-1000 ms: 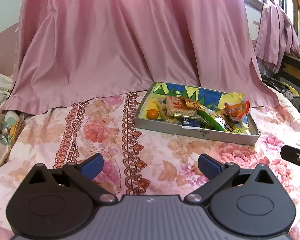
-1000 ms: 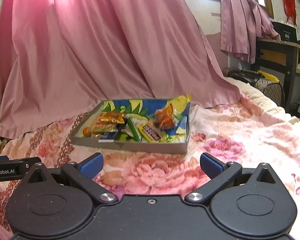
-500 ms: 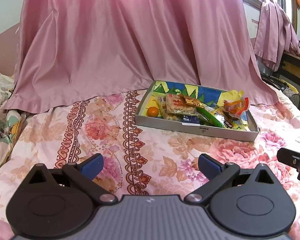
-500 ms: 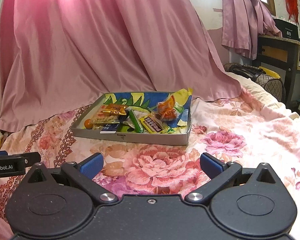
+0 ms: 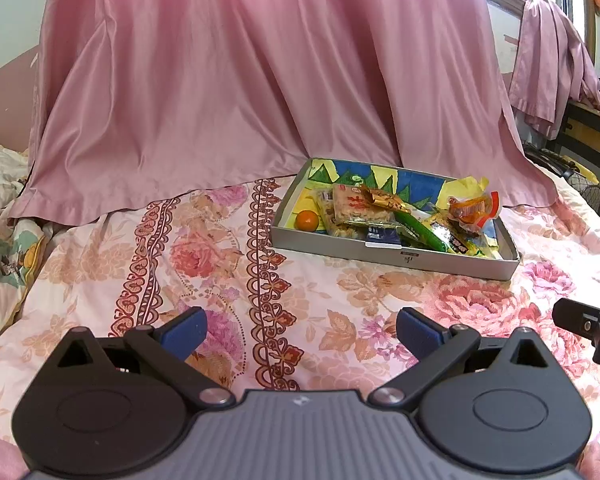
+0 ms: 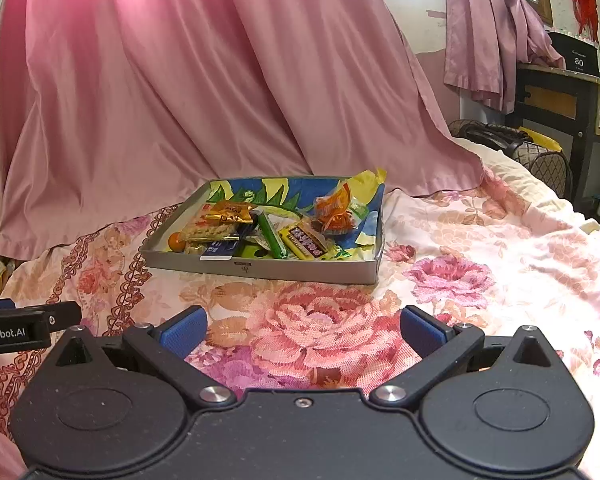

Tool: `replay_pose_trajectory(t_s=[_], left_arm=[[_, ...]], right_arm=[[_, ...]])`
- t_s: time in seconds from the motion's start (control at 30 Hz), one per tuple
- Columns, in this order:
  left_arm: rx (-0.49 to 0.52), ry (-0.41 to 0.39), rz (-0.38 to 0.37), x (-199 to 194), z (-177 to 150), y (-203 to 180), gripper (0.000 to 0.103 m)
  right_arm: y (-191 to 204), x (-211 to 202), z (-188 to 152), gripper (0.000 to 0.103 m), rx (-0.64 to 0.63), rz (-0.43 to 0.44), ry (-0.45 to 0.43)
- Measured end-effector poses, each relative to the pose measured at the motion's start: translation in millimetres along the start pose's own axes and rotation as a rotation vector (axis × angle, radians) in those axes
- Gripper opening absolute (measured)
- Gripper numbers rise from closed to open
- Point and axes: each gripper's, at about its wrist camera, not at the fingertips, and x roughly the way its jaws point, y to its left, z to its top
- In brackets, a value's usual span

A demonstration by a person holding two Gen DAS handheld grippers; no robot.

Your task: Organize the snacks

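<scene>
On the bed: a shallow grey rectangular cardboard tray with a blue, yellow and green printed lining sits on the pink floral bedspread, just in front of the hem of a pink satin curtain.
Tray contents: loose snacks heaped together; a small round orange fruit in the near left corner, a clear-wrapped pale rice cracker pack beside it, a crinkled gold foil wrapper on top of that, a long green stick packet lying diagonally, a dark blue flat packet against the front wall, an orange puffy bag at the right end.
Left gripper: blue-padded fingers spread wide, nothing between them, held over the bedspread well short of the tray.
Right gripper: likewise spread and empty, over a large pink rose print, tray straight ahead.
Left view only: rumpled pillow with a cartoon print at the left edge; the right gripper's black tip at the right edge.
Right view only: a yellow bar with a purple label next to the green stick; a dark wooden desk at far right; the left gripper's side with white lettering at the left edge.
</scene>
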Motion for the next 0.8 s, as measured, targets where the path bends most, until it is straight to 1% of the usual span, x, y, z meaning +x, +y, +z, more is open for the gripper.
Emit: replay_pose_trajectory(t_s=[0.8], left_arm=[[-0.002,0.005,0.0,1.0,-2.0,1.5,0.103]], right_arm=[[0.5,2.3,-2.2,0.102,-0.002,0.001,0.011]])
